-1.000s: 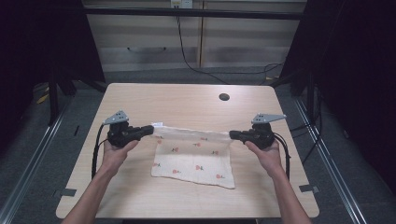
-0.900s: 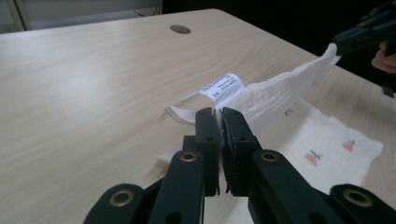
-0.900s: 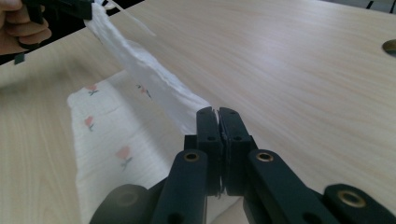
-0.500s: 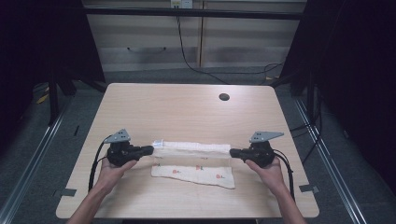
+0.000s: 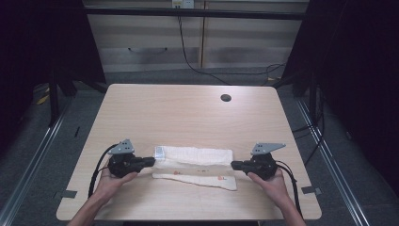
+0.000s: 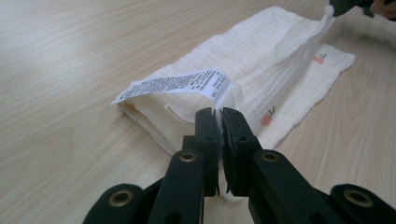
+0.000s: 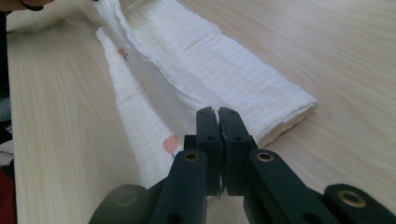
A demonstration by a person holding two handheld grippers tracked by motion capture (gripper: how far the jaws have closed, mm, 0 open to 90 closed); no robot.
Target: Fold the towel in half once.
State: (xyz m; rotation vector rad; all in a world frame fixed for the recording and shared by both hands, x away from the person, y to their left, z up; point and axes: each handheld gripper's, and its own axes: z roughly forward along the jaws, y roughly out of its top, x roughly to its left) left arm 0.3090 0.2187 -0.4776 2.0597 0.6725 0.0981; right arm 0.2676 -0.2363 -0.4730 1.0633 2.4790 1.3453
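A cream cloth (image 5: 195, 162) with small red prints lies folded lengthwise near the table's front edge. Its upper layer is drawn over toward me, leaving a lower strip (image 5: 197, 180) showing. My left gripper (image 5: 151, 162) is shut on the cloth's left corner, where a white care label (image 6: 180, 85) sticks out beside the cloth (image 6: 261, 60). My right gripper (image 5: 234, 165) is shut on the cloth's right corner; in the right gripper view the folded cloth (image 7: 210, 60) runs away from the jaws. Both corners sit just above the tabletop.
The light wooden table (image 5: 188, 113) has a round cable hole (image 5: 226, 98) at the back right. Black cables trail from both grippers off the front. Metal rails run along the floor on either side of the table.
Both grippers have pulled the cloth's far edge toward me and down. The cloth went from spread flat to folded into a narrow strip near the front edge.
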